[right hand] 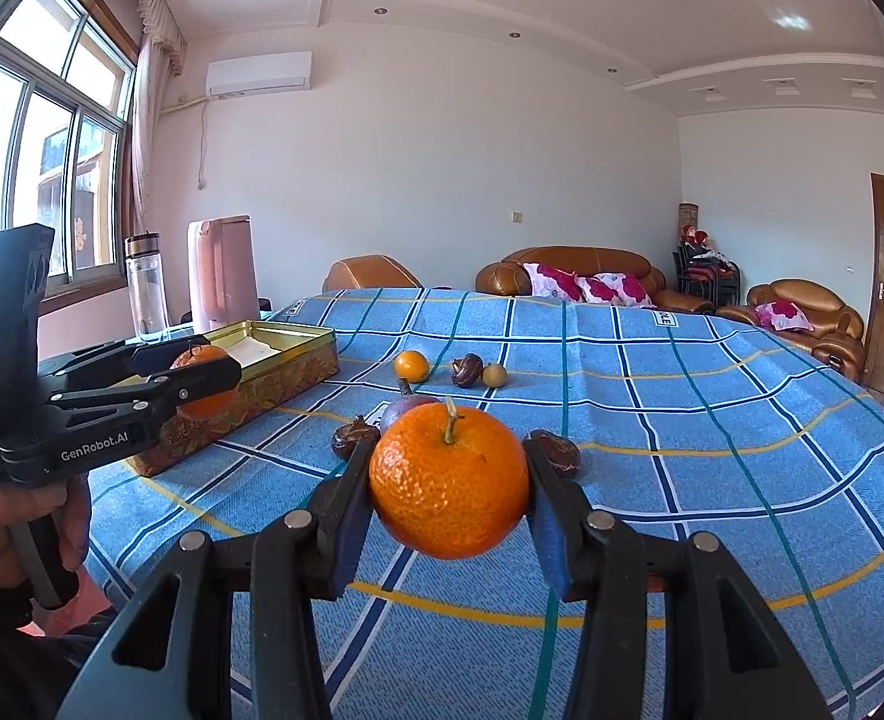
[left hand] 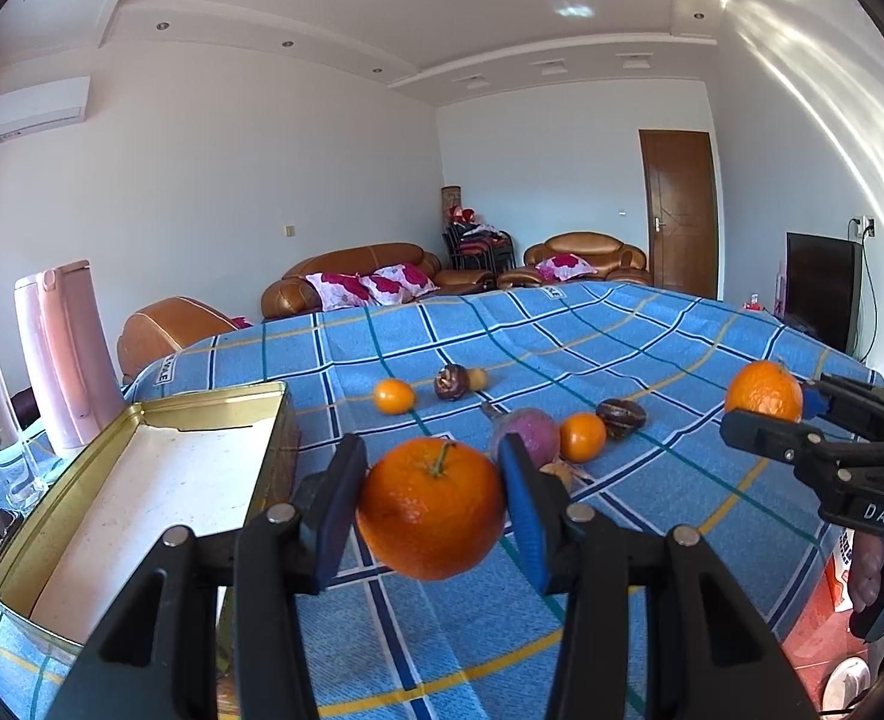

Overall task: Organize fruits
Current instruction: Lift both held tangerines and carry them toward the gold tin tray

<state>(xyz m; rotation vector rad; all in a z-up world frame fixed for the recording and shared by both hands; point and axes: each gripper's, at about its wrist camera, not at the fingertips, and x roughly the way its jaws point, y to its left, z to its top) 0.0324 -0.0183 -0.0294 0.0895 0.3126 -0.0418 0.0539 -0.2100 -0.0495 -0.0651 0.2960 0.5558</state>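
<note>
Left tool is clamped on an orange, lifted clear of the counter, just right of the open gold tin. Right tool is likewise closed round a second orange, held above the blue checked cloth. Beyond, small fruits lie loose: a kumquat, dark nuts, a purple fruit.

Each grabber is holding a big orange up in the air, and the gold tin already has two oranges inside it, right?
Not quite. The left gripper and right gripper each hold an orange, but the gold tin has no fruit in it: the left wrist view shows only its bare pale bottom.
</note>
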